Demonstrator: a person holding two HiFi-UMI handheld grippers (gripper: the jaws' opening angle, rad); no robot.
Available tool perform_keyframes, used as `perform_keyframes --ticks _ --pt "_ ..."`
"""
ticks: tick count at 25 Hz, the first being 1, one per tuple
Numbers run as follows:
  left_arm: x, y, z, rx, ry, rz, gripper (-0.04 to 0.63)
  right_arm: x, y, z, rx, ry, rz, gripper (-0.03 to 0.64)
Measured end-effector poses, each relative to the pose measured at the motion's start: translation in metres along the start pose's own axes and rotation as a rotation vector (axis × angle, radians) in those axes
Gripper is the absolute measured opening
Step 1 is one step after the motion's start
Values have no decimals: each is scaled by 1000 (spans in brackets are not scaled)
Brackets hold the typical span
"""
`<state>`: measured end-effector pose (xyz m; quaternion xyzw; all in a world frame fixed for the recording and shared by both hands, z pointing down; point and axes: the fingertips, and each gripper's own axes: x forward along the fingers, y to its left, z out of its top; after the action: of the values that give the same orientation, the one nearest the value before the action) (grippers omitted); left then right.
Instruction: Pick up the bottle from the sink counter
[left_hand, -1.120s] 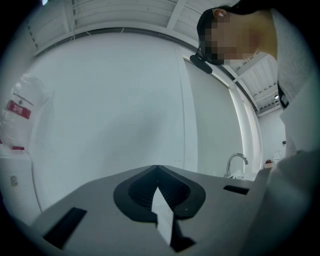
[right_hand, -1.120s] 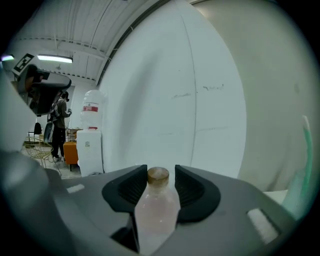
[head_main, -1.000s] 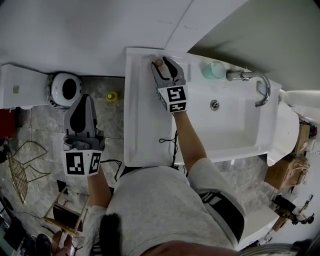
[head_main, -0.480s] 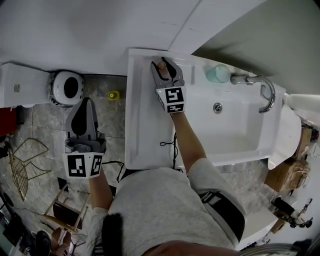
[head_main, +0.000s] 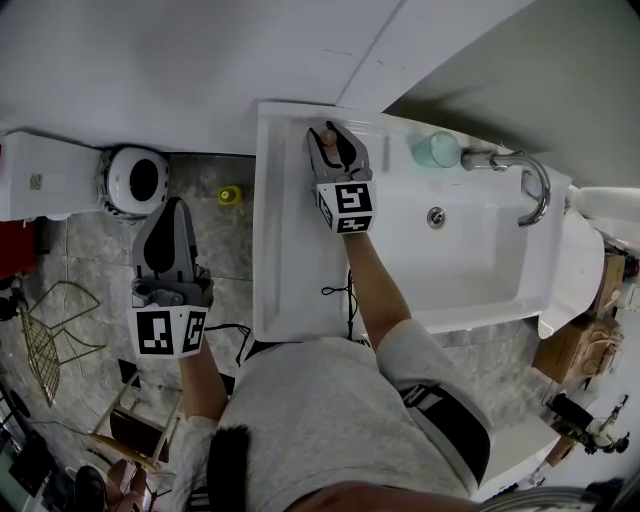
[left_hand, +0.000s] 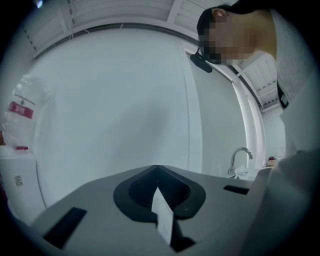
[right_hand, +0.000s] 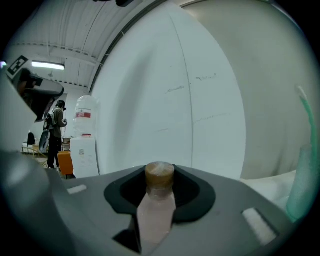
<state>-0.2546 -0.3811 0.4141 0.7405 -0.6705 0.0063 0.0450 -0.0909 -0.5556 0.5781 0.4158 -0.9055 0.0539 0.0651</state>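
Head view: the right gripper (head_main: 336, 142) is reaching over the back left corner of the white sink counter (head_main: 285, 270), close to the wall. The bottle (head_main: 325, 136) is sitting between its jaws, and only the brown cap is showing. The left gripper (head_main: 170, 243) is hanging over the tiled floor (head_main: 225, 250), well apart from the counter and the bottle. A pale green cup (head_main: 436, 150) is standing by the faucet (head_main: 528, 180) at the basin's far edge.

Left gripper view: the jaws are pressing together with nothing held between them. They are pointing at a plain white wall (left_hand: 115, 100). A water jug (left_hand: 22, 112) is showing at the left edge.

Right gripper view: the jaws are pinching the bottle on both sides. It is standing upright between them, with a pinkish translucent body and the brown cap rising just above the dark pads. I cannot tell whether its base is touching the counter.
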Motion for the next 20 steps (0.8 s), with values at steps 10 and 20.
perform_keyframes --ticks 10,20 --pt "10 -12 17 4 -39 -70 8 -39 8 49 -1 -46 1 138" --pt "8 -39 42 10 -90 -155 8 -95 14 102 -37 -67 -57 138"
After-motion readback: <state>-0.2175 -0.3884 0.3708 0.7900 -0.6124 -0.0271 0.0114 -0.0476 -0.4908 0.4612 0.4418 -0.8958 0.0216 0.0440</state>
